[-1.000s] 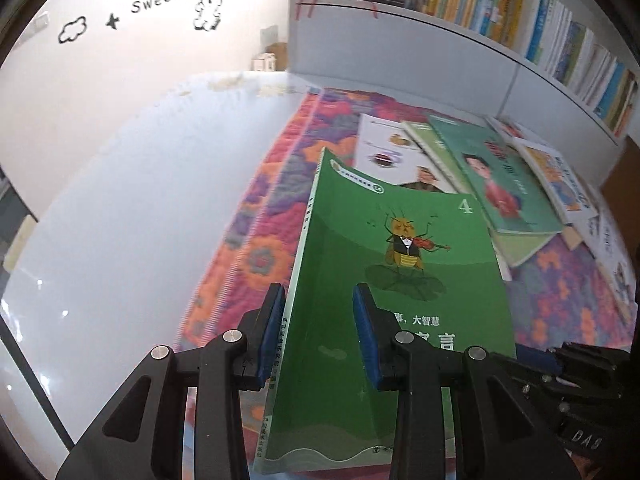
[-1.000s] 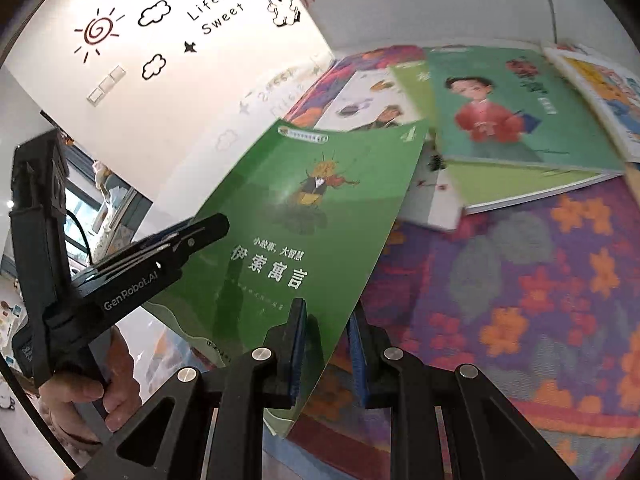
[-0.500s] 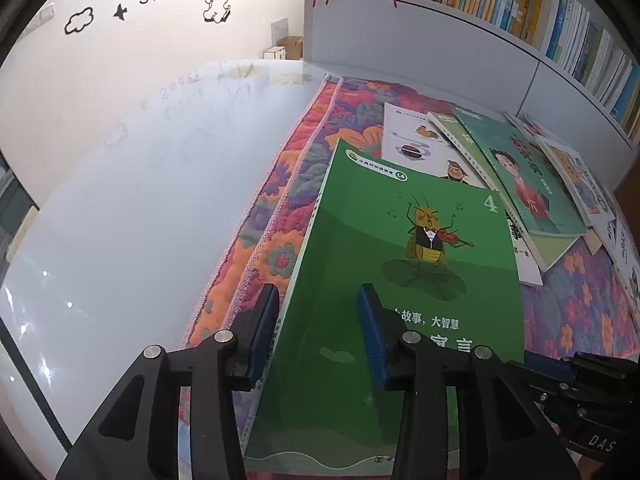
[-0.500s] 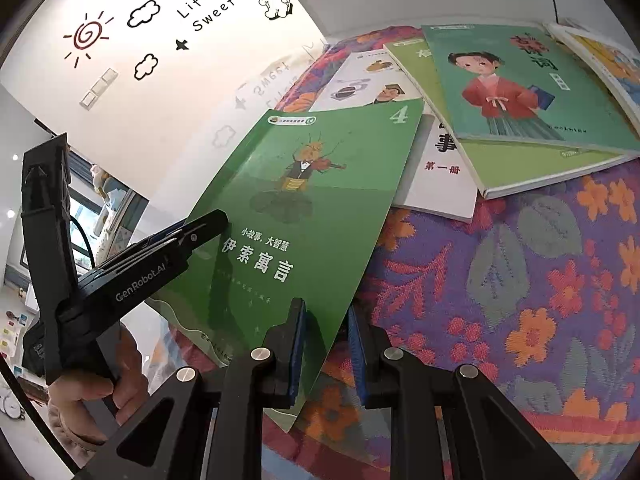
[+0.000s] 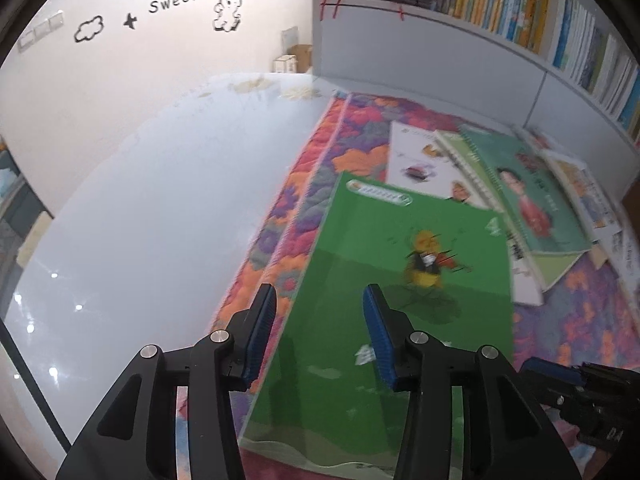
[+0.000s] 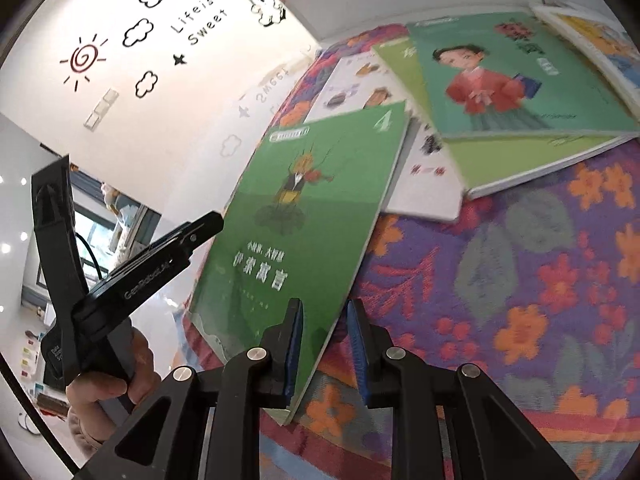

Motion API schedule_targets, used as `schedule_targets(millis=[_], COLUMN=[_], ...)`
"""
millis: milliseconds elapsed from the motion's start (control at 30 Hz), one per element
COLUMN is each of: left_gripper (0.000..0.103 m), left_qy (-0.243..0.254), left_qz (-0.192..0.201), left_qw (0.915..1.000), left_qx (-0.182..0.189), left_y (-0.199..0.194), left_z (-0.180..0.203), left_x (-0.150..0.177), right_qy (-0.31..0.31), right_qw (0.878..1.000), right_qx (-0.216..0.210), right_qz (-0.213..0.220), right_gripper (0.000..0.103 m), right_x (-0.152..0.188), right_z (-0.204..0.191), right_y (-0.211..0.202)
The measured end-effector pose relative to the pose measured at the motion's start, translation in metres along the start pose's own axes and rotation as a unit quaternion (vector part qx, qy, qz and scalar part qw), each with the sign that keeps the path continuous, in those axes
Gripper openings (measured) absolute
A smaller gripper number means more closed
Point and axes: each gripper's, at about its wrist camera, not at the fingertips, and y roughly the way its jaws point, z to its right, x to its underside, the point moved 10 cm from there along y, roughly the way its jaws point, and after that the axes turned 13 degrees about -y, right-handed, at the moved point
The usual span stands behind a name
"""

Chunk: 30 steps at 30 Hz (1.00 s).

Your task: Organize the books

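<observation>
Currently the green book lies flat on the quilt, near the quilt's left edge, its top corner overlapping the spread of other books beyond it. L gripper: jaws have just been opening; they straddle the book's spine edge w/ clear gaps both sides, so no grip. R gripper: jaws have just been opening slightly; the book's near corner sits between them, left pad looks close to or touching the cover, right pad stands clear, so judged released, not clamped. Handling, as a judgement: thin softcover, light, flexible; it will likely sag or curl if lifted by one corner. Glossy cover shows reflections, so pads may slip on it. Best hold: the spine edge, where the pages are bound and stiffest, or two opposing edges w/ both grippers to keep it flat. Avoid pinching only the top cover, as it may peel open. Surface: soft floral quilt in purple and orange, padded, so a jaw can press down into it to get under an edge. Room: shiny white floor to the left of the quilt, white wall w/ cloud and "Life is Sweet" decals, and a white bookshelf filled w/ upright books behind the quilt. A hand holds the L gripper, seen in the R wrist view.
</observation>
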Motion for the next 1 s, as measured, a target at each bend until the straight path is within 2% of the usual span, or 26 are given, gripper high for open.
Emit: schedule_targets(millis=[67, 133, 267, 333, 433, 533, 633, 733, 800, 867, 900, 1000], left_gripper=[0.045, 0.045, 0.045, 0.045, 0.045, 0.045, 0.045, 0.045, 0.045, 0.045, 0.047, 0.050], left_qy=[0.002, 0.008, 0.018, 0.022, 0.026, 0.034, 0.041, 0.041, 0.031, 0.039, 0.044, 0.046], left_qz=[-0.010, -0.020, -0.039, -0.052, -0.061, -0.062, -0.067, -0.082, -0.100, -0.110, -0.115, -0.117], left_qw=[0.9999, 0.9995, 0.9985, 0.9973, 0.9969, 0.9974, 0.9968, 0.9957, 0.9939, 0.9920, 0.9908, 0.9913], left_qx=[0.013, 0.022, 0.034, 0.046, 0.043, 0.014, -0.017, 0.013, 0.034, 0.048, 0.056, 0.040], left_y=[0.002, 0.007, 0.027, 0.040, 0.060, 0.083, 0.107, 0.118, 0.121, 0.124, 0.125, 0.130], left_z=[0.009, 0.020, 0.048, 0.063, 0.076, 0.077, 0.073, 0.082, 0.089, 0.099, 0.106, 0.114], left_x=[-0.007, -0.014, -0.028, -0.033, -0.043, -0.055, -0.067, -0.072, -0.073, -0.073, -0.072, -0.076], right_qy=[0.007, 0.020, 0.052, 0.064, 0.082, 0.111, 0.124, 0.099, 0.091, 0.111, 0.126, 0.169], right_qw=[1.000, 0.999, 0.997, 0.997, 0.995, 0.992, 0.992, 0.995, 0.996, 0.994, 0.992, 0.984], right_qx=[0.001, 0.010, 0.040, 0.038, 0.044, 0.043, 0.024, 0.029, 0.024, 0.008, 0.004, 0.011], right_qz=[0.012, 0.029, 0.038, 0.032, 0.030, 0.031, 0.021, 0.004, 0.004, 0.015, 0.023, 0.054], right_gripper=[0.031, 0.044, 0.045, 0.045, 0.045, 0.045, 0.045, 0.050, 0.050, 0.047, 0.042, 0.029], right_x=[-0.004, -0.009, -0.015, -0.017, -0.023, -0.028, -0.035, -0.045, -0.053, -0.061, -0.065, -0.074], right_z=[0.007, 0.020, 0.058, 0.069, 0.083, 0.102, 0.110, 0.103, 0.099, 0.102, 0.107, 0.129], right_y=[-0.011, -0.025, -0.040, -0.039, -0.037, -0.037, -0.029, -0.021, -0.015, -0.010, -0.010, -0.013])
